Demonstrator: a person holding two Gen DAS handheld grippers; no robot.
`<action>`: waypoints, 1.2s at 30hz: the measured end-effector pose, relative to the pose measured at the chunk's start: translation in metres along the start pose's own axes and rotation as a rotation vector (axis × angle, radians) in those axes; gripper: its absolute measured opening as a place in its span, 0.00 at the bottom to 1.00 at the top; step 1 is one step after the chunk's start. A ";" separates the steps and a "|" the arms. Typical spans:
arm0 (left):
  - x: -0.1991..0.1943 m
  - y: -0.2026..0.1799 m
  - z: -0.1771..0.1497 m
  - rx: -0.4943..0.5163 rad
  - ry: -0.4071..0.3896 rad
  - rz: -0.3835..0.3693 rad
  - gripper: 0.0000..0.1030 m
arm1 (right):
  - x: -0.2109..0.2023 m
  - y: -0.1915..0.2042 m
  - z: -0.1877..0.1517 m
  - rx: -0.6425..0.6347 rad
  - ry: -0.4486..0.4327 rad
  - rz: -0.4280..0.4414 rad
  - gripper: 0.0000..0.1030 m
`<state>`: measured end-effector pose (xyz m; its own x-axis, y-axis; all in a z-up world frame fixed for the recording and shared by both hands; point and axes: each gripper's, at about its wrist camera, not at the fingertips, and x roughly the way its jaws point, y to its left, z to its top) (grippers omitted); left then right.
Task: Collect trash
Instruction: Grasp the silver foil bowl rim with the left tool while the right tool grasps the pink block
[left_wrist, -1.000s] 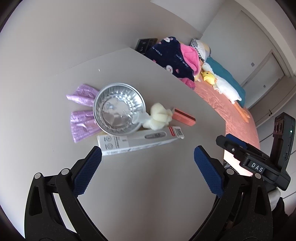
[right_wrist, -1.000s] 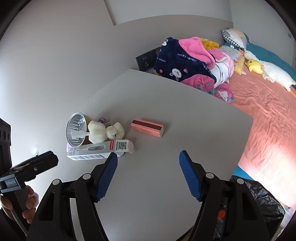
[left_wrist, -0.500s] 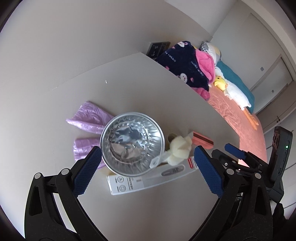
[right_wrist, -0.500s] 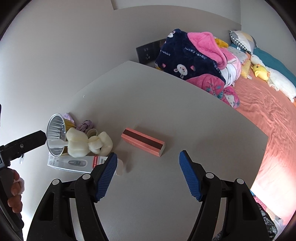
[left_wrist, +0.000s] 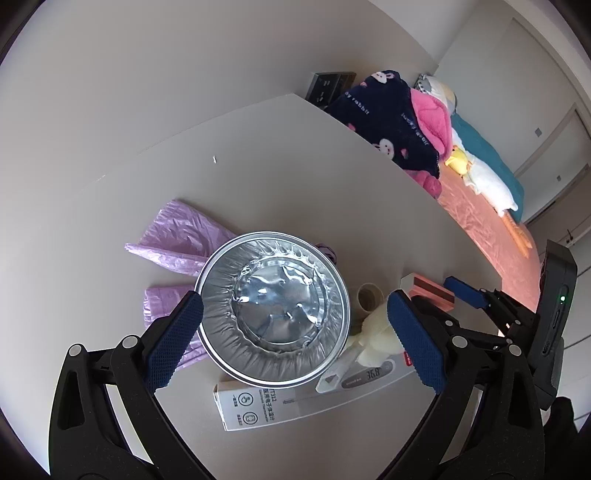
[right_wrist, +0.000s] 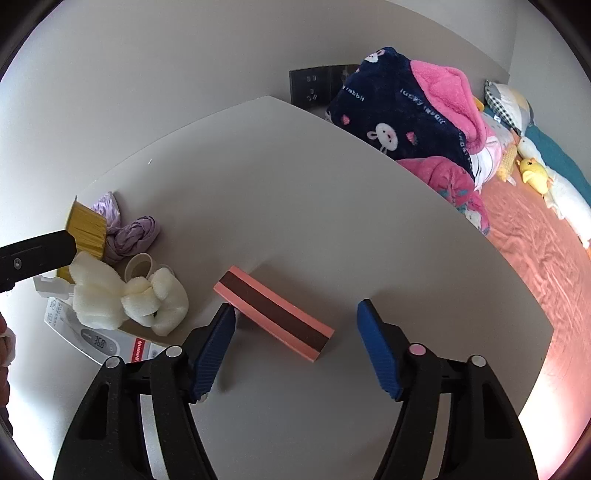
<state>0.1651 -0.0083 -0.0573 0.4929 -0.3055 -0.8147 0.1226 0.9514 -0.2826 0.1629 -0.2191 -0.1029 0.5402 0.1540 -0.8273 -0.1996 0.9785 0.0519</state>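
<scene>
Trash lies in a cluster on the pale table, and we see it from both wrist cameras. In the left wrist view the foil bowl fills the centre of the frame, resting over a crumpled purple plastic bag at its upper left and over the end of a white thermometer box at the bottom. Just right of the bowl sit a small tape roll and a cream foam wad. Our left gripper stands released, its blue pads on either side of the bowl and apart from its rim; we cannot tell whether the left pad brushes the rim.

In the right wrist view the pink box with a dark stripe lies slantwise at the lower centre of the frame, well apart from the cluster at the left. Our right gripper has its jaws around the box's near end; they have just been closing a little, yet they are not pressing on the box, and a gap shows on the right side. The left pad sits just beside the box's upper end.

Beyond the table's far edge, at the upper right, we see a navy and pink blanket heaped on a bed.
</scene>
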 end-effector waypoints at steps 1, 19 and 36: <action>0.001 0.001 0.000 -0.001 0.001 0.000 0.94 | 0.000 0.000 0.001 -0.003 -0.002 0.001 0.60; 0.002 0.026 -0.008 -0.055 -0.002 -0.053 0.21 | -0.008 -0.001 -0.006 0.045 0.008 0.025 0.20; -0.042 0.014 -0.001 -0.061 -0.115 -0.163 0.05 | -0.058 -0.008 -0.010 0.107 -0.095 0.017 0.19</action>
<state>0.1453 0.0176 -0.0270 0.5661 -0.4451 -0.6938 0.1578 0.8846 -0.4388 0.1253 -0.2373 -0.0608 0.6131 0.1782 -0.7697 -0.1236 0.9839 0.1293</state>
